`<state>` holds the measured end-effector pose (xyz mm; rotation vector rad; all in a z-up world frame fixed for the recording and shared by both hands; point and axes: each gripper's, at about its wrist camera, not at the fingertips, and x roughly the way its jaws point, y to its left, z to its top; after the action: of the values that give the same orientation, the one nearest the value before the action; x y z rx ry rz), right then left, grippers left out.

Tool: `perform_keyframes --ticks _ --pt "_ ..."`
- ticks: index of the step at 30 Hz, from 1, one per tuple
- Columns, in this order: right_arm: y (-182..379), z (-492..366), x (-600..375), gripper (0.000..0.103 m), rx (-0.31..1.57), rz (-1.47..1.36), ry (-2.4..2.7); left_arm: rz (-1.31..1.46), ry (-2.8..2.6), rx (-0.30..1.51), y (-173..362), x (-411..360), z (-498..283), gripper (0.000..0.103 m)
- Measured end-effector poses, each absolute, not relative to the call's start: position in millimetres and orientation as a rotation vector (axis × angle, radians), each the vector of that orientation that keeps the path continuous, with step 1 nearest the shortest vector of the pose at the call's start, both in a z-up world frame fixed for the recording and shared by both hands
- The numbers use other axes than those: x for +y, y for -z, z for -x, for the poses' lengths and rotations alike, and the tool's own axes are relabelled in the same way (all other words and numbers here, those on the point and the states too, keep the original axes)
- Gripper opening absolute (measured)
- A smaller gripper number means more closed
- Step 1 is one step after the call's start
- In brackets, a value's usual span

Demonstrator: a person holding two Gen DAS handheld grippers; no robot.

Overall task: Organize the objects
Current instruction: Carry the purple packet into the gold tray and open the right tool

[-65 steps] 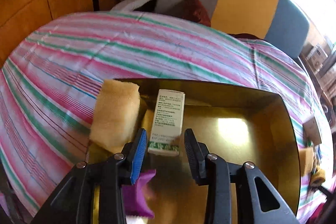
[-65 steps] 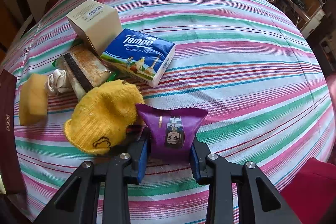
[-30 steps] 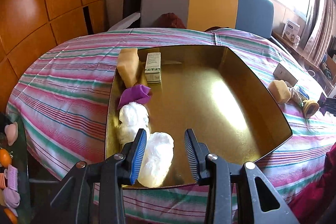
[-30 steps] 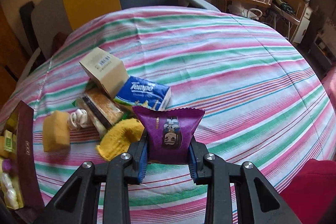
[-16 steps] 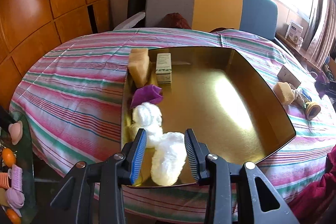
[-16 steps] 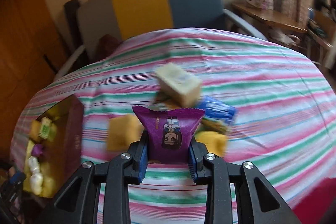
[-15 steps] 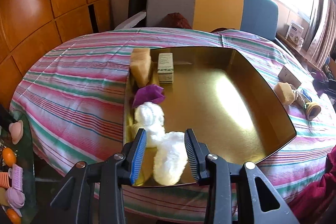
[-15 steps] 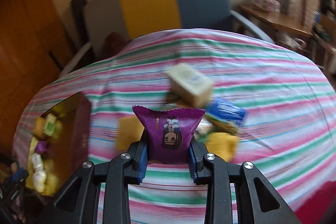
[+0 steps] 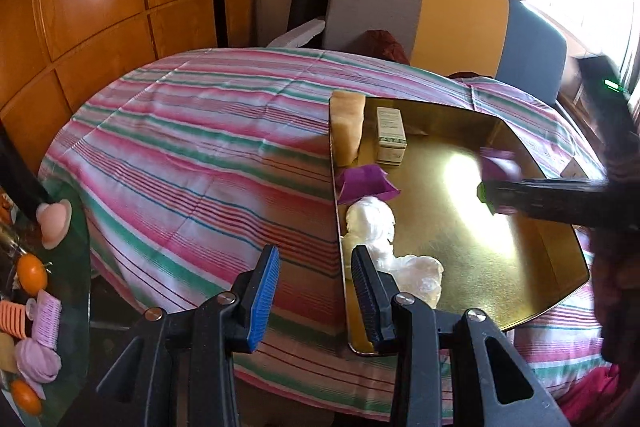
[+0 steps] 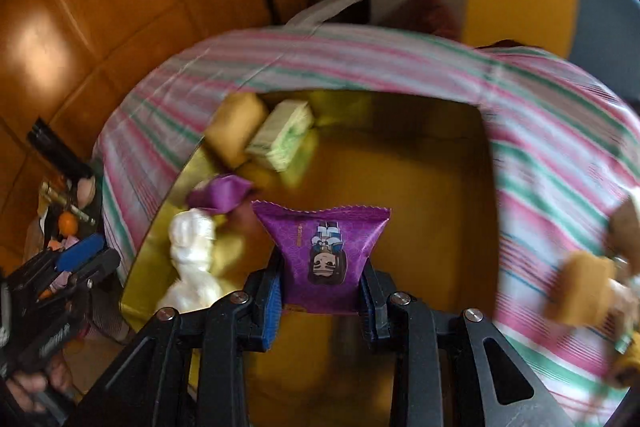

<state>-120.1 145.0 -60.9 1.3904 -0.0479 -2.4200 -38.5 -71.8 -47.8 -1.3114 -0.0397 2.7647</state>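
My right gripper (image 10: 322, 303) is shut on a purple snack packet (image 10: 324, 251) and hangs over the gold tray (image 10: 420, 187). Along the tray's left side lie a tan sponge (image 10: 236, 131), a white-and-green box (image 10: 284, 139), another purple packet (image 10: 220, 193) and white wrapped bundles (image 10: 192, 239). In the left wrist view my left gripper (image 9: 316, 267) stands open with nothing in it, straddling the tray's (image 9: 460, 227) near-left rim. The right gripper (image 9: 540, 199) reaches in there, blurred, from the right with its packet (image 9: 498, 163).
A striped cloth (image 9: 200, 147) covers the round table. A glass side table (image 9: 76, 267) with oranges and small items stands low on the left. A grey, yellow and blue chair (image 9: 420, 7) is behind the table. A loose sponge (image 10: 584, 287) lies right of the tray.
My right gripper has swung left with the purple packet, from the pile of loose items to above the tray. The left gripper has drifted left, toward the tray's left rim.
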Motion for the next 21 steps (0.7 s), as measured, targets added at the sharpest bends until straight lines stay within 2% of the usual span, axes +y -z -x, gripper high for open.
perform_keyframes --ticks 6,11,18,21 --pt "94.9 166.2 84.7 0.033 -0.007 -1.489 2.328 1.352 -2.742 -0.089 57.5 -77.6 43.1 0.037" --pt "105.0 181.8 70.0 0.040 -0.050 -1.496 2.317 1.352 -2.748 -0.119 57.1 -83.1 44.3 0.037" --pt "92.5 169.1 86.1 0.067 -0.132 -1.419 2.336 1.333 -2.766 -0.102 52.9 -81.5 41.8 0.037" --pt "80.9 156.4 96.6 0.070 -0.160 -1.381 2.352 1.311 -2.769 -0.079 49.1 -77.1 39.3 0.037"
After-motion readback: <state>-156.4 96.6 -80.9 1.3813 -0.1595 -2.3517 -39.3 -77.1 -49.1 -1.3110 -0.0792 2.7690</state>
